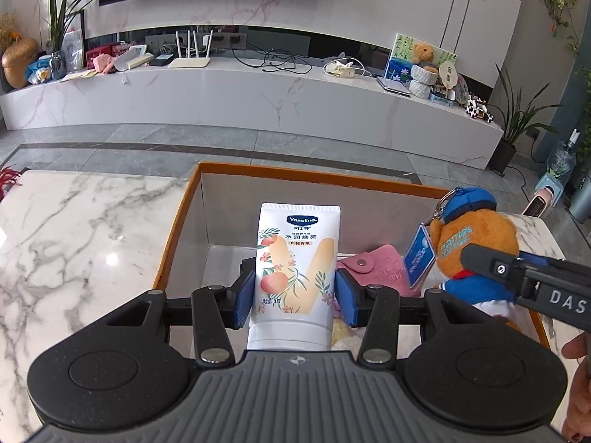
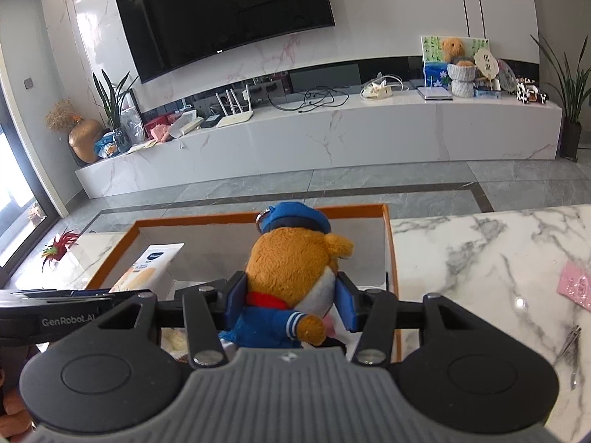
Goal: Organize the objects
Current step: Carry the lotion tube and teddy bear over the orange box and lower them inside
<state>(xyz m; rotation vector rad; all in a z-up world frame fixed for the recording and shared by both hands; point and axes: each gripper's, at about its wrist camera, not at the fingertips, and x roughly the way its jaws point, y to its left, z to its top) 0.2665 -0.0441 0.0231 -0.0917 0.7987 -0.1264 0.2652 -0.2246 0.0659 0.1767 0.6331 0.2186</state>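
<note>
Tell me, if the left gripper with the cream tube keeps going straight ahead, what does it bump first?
Probably the far wall of the orange-rimmed box. The left gripper holds the Vaseline tube pointing at it, with nothing visible between, though depth is hard to judge.

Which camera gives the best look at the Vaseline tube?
The left wrist view: the Vaseline tube faces it label-on, clamped in the left gripper. The right wrist view shows only the tube's angled upper part at its left edge.
</note>
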